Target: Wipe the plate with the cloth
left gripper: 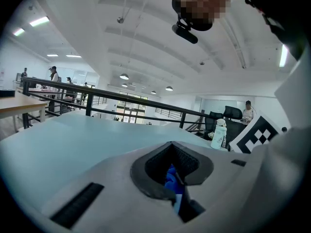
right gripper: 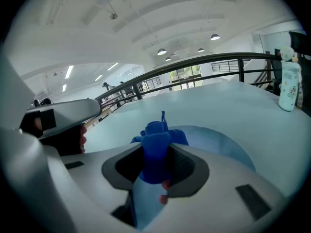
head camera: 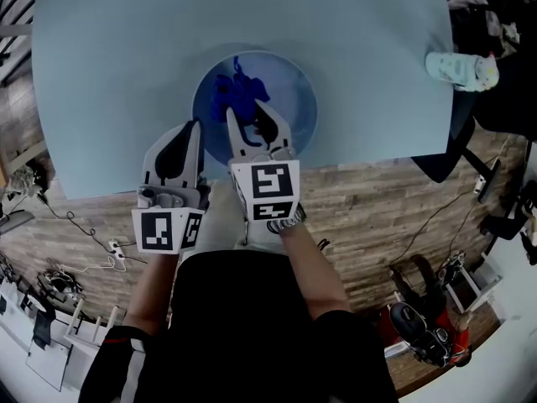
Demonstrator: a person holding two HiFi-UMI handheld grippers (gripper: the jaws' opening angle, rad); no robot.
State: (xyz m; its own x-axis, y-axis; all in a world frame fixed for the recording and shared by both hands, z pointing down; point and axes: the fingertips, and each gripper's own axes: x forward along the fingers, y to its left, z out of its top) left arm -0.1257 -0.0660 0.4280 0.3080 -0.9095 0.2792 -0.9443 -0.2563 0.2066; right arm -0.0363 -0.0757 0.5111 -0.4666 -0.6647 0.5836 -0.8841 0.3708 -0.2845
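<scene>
A pale blue plate (head camera: 294, 99) lies on the light table (head camera: 109, 74) near its front edge. A dark blue cloth (head camera: 231, 91) is bunched on the plate's left half. My right gripper (head camera: 250, 117) reaches over the plate's near side and is shut on the cloth (right gripper: 154, 152), which sticks up between its jaws, with the plate (right gripper: 218, 142) beyond. My left gripper (head camera: 195, 129) sits at the plate's left rim. Its jaws (left gripper: 177, 191) are shut, with a sliver of blue pinched between them that looks like the plate's rim.
A white bottle (head camera: 460, 68) lies at the table's far right corner, upright-looking in the right gripper view (right gripper: 288, 89). The table's front edge (head camera: 361, 159) runs just behind the grippers. Chairs, cables and gear stand on the wood floor (head camera: 394, 217).
</scene>
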